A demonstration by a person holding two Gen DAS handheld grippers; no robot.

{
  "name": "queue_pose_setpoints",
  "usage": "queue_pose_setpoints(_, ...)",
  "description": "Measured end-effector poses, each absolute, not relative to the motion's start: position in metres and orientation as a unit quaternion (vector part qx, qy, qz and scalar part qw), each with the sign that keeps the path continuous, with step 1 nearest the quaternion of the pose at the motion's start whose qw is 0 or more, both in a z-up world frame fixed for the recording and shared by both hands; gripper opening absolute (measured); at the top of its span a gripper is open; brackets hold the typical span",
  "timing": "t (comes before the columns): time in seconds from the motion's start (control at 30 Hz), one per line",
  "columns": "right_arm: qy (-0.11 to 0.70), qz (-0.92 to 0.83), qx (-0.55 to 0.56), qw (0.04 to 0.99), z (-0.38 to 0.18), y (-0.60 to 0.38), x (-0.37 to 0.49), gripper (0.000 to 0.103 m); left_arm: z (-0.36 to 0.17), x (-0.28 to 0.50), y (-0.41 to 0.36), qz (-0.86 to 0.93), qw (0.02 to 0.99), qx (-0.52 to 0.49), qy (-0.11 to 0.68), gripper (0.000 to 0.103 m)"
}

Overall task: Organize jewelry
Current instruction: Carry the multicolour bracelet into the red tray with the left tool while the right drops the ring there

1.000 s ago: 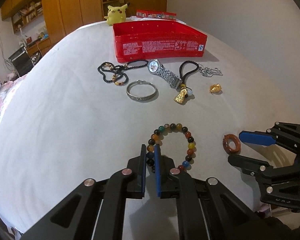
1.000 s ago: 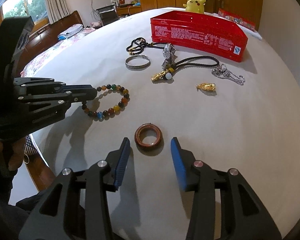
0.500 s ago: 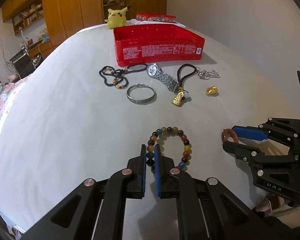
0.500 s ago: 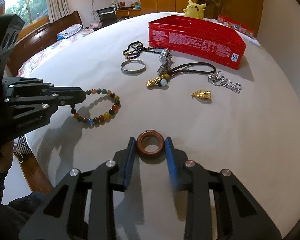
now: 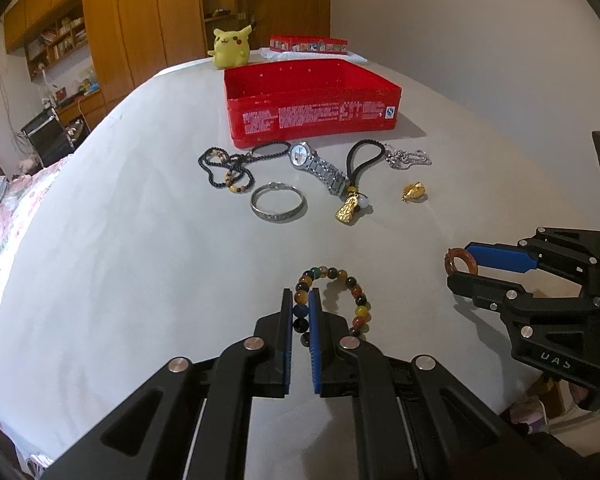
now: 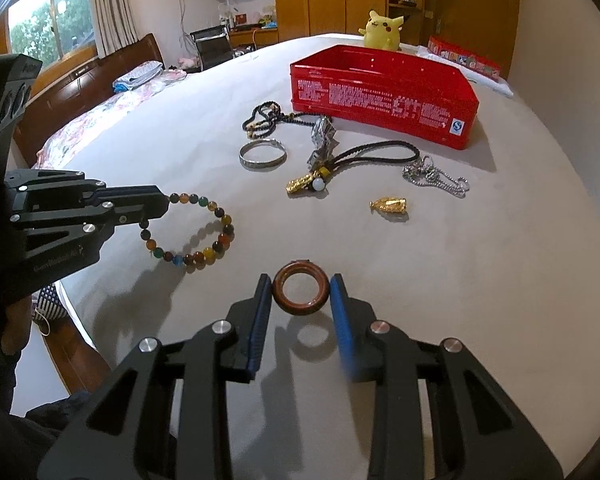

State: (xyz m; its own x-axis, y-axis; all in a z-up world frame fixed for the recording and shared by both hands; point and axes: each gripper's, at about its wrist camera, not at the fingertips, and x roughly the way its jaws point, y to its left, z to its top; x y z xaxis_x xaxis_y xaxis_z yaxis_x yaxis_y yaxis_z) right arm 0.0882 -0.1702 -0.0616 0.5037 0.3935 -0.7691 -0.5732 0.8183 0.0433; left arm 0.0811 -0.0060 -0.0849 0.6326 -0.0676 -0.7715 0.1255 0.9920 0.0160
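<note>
Left tongs [image 5: 301, 312] are clamped tight on the near side of the multicoloured bead bracelet [image 5: 340, 296], whose loop is held clear of the white counter [image 5: 140, 260], a shadow lying beneath it. Right tongs [image 6: 300, 292] are closed on the brown ring [image 6: 300, 289], both blue pads touching its rim; the ring is lifted, its shadow seen below on the counter.

Ahead of both tongs, the remaining pieces are spread in a row: black bead necklace [image 5: 228, 164], silver bangle [image 5: 277, 202], steel watch [image 5: 318, 166], black cord with gold pendant [image 5: 350, 206], silver chain [image 5: 408, 158] and a small gold charm [image 5: 414, 191]. Beyond these the open red box [image 5: 312, 118] is set, with a yellow plush toy [image 5: 230, 48] behind it. This row lies between the tongs and the box.

Compared with one second earlier, the right tongs' jaws, then open with the ring lying flat ahead of them, have been brought in onto it. The left grip on the bracelet is unchanged.
</note>
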Motion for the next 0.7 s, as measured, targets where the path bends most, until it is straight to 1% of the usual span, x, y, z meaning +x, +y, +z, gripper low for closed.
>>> queue_pose_setpoints(0.7,0.381,0.282,-0.107,0.874,-0.027,-0.177,0.093,0.028,-0.051,0.087,-0.007,-0.062,0.916,0.045,0.394,0.007)
